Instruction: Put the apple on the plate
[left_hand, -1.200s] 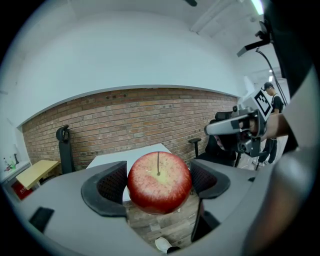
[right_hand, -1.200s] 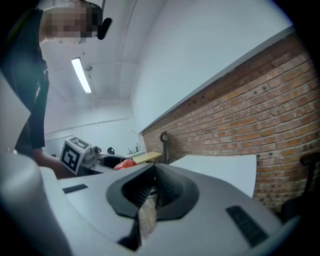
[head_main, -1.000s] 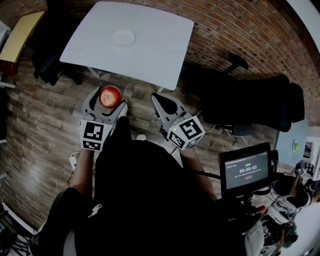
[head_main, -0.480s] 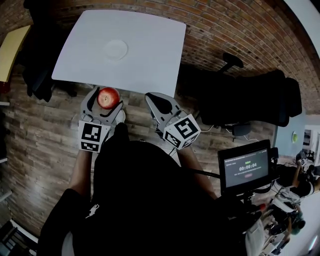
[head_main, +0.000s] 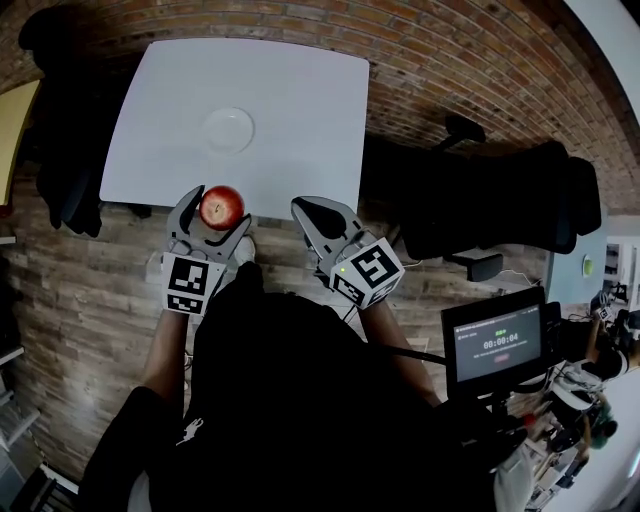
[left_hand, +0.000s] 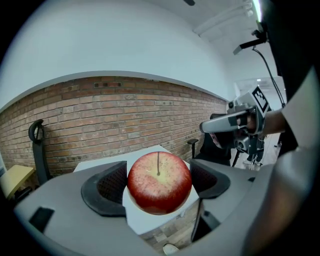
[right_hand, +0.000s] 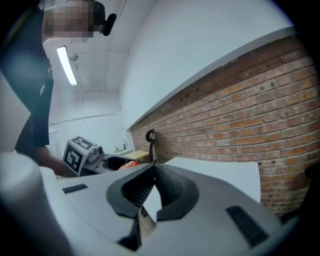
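Clamping the red apple (left_hand: 159, 182) between its jaws, the left gripper (head_main: 214, 215) hovers at the white table's (head_main: 300, 100) near edge. The right gripper's (head_main: 312, 212) jaws meet, empty. Farther on, the white plate (head_main: 227, 130) sits bare; carrying over and release appear left to do.

left tongs (left_hand: 159, 186): clamped on apple (left_hand: 159, 182) | white table (left_hand: 150, 220) beyond

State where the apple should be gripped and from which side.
Grip the apple across its widest middle, one pad on each flank, coming in from the stem end so the stem stays clear between the pads. It is round, so the bulge likely seats best in the curved pads. The left gripper holds it that way now.
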